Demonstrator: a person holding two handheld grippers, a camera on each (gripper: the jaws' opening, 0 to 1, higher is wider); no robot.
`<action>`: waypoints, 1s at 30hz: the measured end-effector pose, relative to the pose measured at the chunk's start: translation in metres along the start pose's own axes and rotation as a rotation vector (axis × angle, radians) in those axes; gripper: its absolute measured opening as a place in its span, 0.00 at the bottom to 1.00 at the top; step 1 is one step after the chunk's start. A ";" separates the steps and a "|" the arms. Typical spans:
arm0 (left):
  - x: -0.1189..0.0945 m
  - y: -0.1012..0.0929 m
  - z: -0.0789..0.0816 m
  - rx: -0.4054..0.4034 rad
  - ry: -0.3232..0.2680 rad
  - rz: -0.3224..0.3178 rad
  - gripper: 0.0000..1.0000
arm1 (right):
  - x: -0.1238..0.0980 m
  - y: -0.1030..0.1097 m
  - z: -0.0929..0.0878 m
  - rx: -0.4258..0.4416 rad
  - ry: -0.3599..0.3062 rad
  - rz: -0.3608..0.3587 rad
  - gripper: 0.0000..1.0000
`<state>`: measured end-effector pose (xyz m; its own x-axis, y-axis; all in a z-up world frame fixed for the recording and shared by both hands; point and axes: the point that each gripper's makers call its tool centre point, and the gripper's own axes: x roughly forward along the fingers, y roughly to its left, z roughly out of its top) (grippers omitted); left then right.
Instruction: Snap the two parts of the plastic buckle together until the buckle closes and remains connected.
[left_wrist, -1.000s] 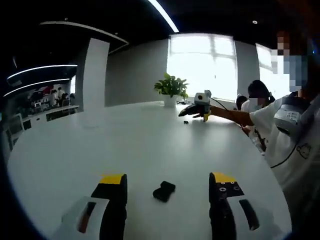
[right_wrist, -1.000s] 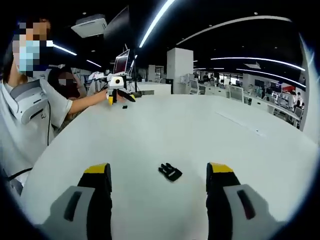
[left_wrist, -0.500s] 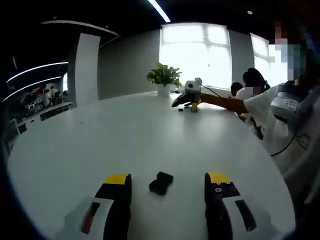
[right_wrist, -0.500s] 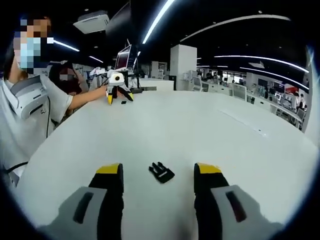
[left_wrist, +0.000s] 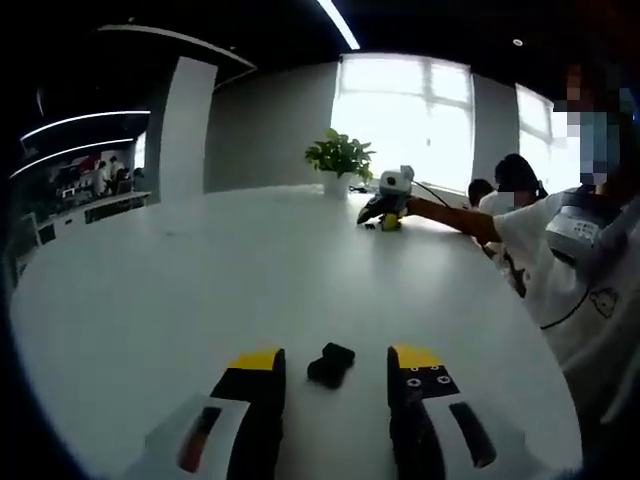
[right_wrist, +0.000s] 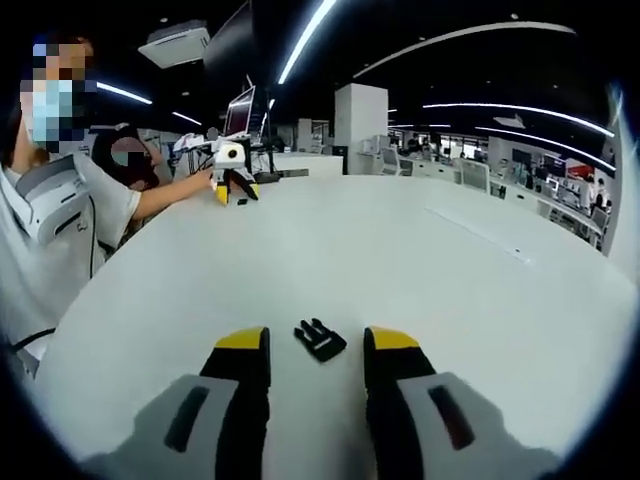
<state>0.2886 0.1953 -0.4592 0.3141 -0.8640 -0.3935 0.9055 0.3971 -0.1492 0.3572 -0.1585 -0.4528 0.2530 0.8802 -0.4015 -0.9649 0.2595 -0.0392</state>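
Left gripper view shows us the left gripper parted around the socket buckle part on the white table, while our right gripper stands parted around the pronged buckle part.

Left gripper and right gripper both reach forward, jaws narrowly parted, holding nothing.

Two black buckle halves — socket, pronged half — lie unjoined.
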 end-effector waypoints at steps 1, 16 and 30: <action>0.000 0.000 0.000 0.000 0.000 -0.002 0.39 | 0.000 -0.001 0.000 -0.001 -0.001 -0.005 0.33; 0.000 0.000 -0.001 -0.016 -0.006 -0.004 0.25 | -0.004 0.000 -0.004 0.006 -0.006 -0.027 0.19; -0.001 0.002 -0.002 -0.002 -0.005 0.002 0.15 | -0.004 0.005 -0.002 -0.014 -0.009 -0.032 0.13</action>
<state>0.2899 0.1975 -0.4611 0.3175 -0.8647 -0.3893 0.9044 0.3995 -0.1500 0.3511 -0.1612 -0.4530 0.2843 0.8752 -0.3914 -0.9572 0.2822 -0.0644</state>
